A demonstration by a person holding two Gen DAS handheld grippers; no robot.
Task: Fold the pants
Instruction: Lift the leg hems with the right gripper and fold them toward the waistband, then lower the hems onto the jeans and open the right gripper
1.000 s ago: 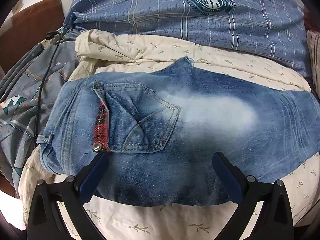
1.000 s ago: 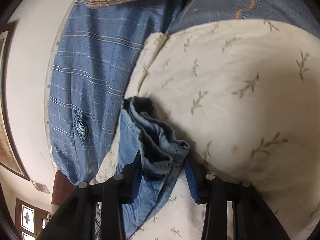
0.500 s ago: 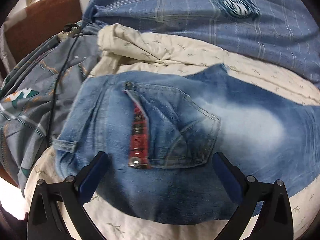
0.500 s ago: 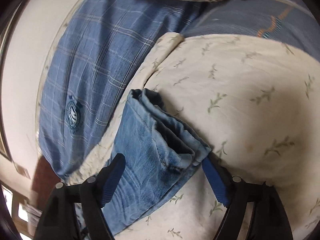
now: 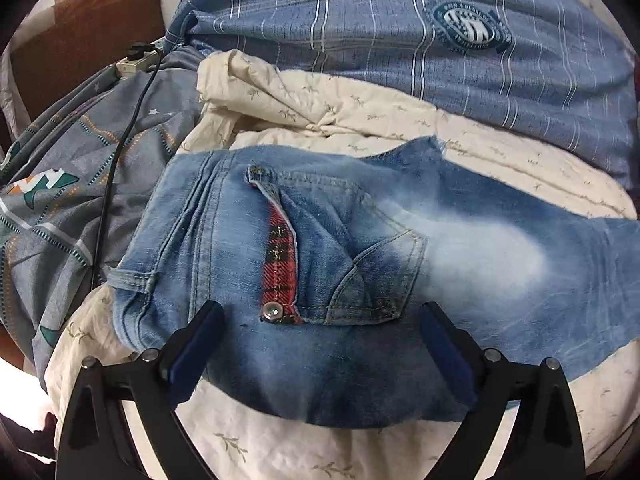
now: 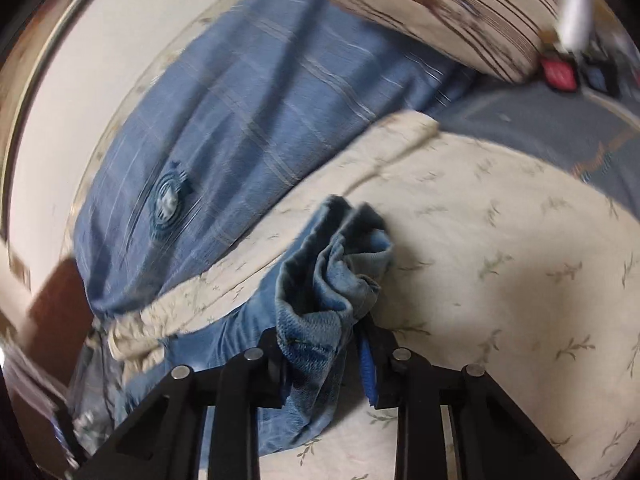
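Right fingers newly pinched on bunched, faded denim pants hems; left fingers wide above pocket.

Faded blue denim pants with red plaid pocket trim lie on cream leaf-print bedding.

Pants: on quilt, waist left.
Blanket: far side of quilt.
Sheet: left of pants; cable on it.
Pillow: far right.
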